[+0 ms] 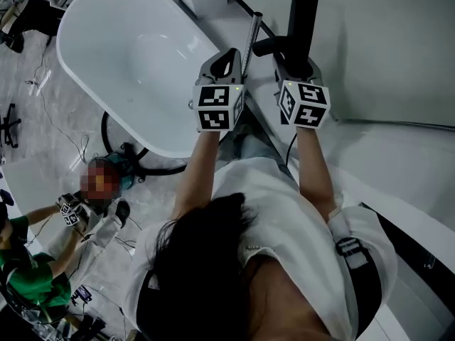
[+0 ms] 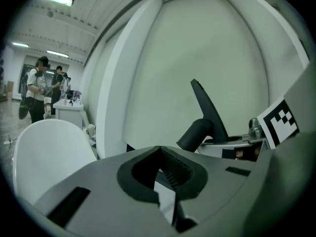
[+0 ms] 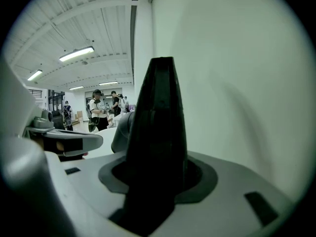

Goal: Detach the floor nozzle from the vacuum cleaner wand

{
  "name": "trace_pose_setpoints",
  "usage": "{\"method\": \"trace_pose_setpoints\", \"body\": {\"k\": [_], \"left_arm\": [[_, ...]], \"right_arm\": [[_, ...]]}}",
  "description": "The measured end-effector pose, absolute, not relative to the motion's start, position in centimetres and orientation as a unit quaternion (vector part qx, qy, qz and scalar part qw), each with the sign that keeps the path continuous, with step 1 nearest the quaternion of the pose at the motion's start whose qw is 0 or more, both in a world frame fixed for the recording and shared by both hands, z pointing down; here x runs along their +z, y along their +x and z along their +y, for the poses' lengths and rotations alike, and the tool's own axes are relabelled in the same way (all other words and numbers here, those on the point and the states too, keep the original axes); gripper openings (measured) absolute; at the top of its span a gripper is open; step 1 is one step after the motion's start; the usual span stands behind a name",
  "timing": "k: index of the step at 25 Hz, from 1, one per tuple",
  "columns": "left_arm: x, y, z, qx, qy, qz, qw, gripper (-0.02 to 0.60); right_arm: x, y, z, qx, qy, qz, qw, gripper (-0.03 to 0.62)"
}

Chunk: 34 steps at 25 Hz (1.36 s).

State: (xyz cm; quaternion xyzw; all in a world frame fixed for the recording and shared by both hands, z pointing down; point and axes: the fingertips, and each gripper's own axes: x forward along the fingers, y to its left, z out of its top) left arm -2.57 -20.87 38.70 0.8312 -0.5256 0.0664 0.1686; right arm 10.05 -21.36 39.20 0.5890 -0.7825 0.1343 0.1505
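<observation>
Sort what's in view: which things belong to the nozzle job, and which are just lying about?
Job: nozzle, clamped in right gripper; wand; left gripper, shut.
Lying about: bathtub; floor cables; bystanders.

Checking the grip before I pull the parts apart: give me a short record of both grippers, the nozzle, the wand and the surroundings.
left gripper: jaws closed together; a grip on the wand cannot be confirmed
right gripper: shut on the black plastic floor nozzle
nozzle pose: upright, its round neck pointing towards the left gripper
thin silver metal wand: runs past the left gripper's tip; its joint to the neck is unclear
surroundings: white oval bathtub on the left
</observation>
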Motion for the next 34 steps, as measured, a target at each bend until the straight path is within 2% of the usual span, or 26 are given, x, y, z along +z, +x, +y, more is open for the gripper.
{"method": "trace_pose_setpoints", "body": {"k": [16,34], "left_arm": [[39.9,-5.0,-18.7,0.07,0.827,-0.533,0.167,0.003],[40.7,-5.8,-17.8,0.078,0.83,-0.529,0.157,0.004]], "right_arm": [[40.7,6.2,-18.7,0.117,0.588,-0.782,0.171,0.209],[41.5,5.0,-17.9,0.108,0.588,-0.777,0.194,0.209]]}}
